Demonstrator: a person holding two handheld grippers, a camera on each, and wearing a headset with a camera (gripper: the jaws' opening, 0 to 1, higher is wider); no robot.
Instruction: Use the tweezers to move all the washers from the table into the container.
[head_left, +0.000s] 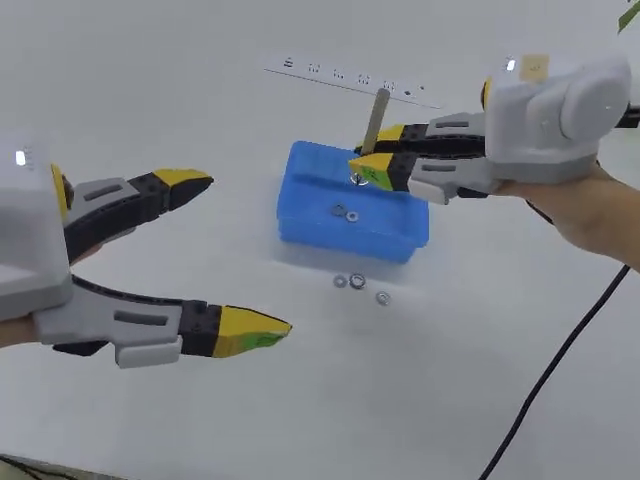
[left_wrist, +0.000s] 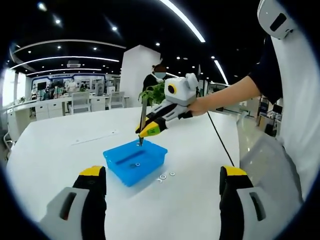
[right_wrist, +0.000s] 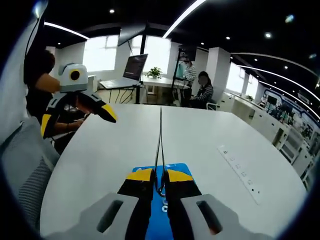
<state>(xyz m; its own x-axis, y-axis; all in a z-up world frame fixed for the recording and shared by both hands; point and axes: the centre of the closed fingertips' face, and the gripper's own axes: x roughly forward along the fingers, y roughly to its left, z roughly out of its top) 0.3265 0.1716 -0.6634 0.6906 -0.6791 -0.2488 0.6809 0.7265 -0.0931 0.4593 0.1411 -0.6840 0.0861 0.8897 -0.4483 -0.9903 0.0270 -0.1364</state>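
Above container, right hand-held gripper is clamping tweezers (left hand-held gripper gaping wide); early slackening risking washer falling outside.

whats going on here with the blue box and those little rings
A person works with a gripper in each hand at a white table. The right gripper is shut on the tweezers, holding their tips over the blue container with what looks like a washer at them. Two washers lie in the container and three washers sit on the table just in front of it. The left gripper is open, holding nothing, off to the side.
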